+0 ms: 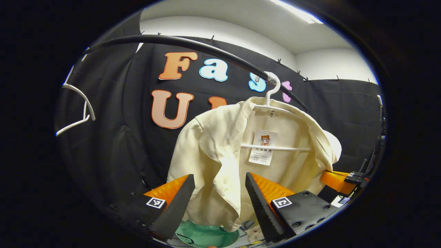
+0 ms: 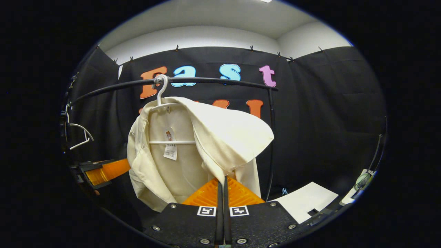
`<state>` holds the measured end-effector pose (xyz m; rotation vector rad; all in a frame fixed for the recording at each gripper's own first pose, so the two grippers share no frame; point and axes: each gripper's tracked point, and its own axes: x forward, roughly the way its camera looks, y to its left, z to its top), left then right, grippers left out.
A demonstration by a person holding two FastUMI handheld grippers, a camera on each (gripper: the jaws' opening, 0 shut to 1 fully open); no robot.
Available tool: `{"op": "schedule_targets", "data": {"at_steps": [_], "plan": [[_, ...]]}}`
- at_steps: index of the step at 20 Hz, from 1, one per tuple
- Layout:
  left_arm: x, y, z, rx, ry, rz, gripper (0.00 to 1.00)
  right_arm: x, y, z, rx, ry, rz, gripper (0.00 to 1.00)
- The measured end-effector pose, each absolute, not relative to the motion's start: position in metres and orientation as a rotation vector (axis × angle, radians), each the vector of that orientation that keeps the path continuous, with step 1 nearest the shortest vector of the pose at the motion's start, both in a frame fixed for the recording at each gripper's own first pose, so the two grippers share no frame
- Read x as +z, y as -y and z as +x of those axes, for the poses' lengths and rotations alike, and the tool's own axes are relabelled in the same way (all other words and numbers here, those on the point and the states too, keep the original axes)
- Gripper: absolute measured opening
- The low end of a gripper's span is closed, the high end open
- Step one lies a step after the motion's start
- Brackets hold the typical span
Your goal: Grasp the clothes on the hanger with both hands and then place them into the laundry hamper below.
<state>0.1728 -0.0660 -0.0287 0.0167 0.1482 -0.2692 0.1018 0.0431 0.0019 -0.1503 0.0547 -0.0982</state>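
- the cream shirt (image 1: 220,162) hangs open-fronted on a white hanger (image 1: 272,103), whose hook sits on the black rail (image 1: 193,44).
- the left tool (image 1: 219,199) is wide open just below the hanger, its fingers either side of the shirt's front edge and not pressing on it.
- the right tool (image 2: 221,193) has its fingers closed together on the shirt's other front panel, which is drawn out sideways and up from the hanger; the cloth (image 2: 227,137) runs down into the closed tips, so it looks pinched.
- a green rim low under the hanger in the left gripper view may be the laundry hamper (image 1: 206,236); i cannot tell for sure.
- likely risk: with only one side held, a pull would drag the shirt round the hanger's shoulder, snag the collar, or swing the hook off the rail.
- if the left tool closes too low on the hem, the cloth may slip out, dropping outside the hamper.
- a spare hanger (image 1: 79,110) hangs further along the rail.
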Motion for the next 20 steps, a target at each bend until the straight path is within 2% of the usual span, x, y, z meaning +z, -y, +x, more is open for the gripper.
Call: {"op": "schedule_targets", "data": {"at_steps": [13,16,17,19,20], "plan": [[-0.076,0.089,0.237,-0.224,-0.239,0.015,0.97,0.028,-0.027,0.101,-0.072,-0.03,-0.134,0.0],[-0.076,0.091,0.239,-0.229,-0.232,-0.003,0.93,0.035,-0.025,0.101,-0.065,-0.018,-0.134,0.0],[-0.075,0.089,0.241,-0.218,-0.235,0.004,0.76,0.039,-0.025,0.101,-0.063,-0.014,-0.135,0.0],[-0.073,0.082,0.241,-0.203,-0.242,0.04,0.58,0.048,-0.023,0.099,-0.063,0.007,-0.135,0.0],[-0.07,0.08,0.24,-0.197,-0.238,0.063,0.38,0.053,-0.02,0.097,-0.064,0.02,-0.136,0.0]]}}
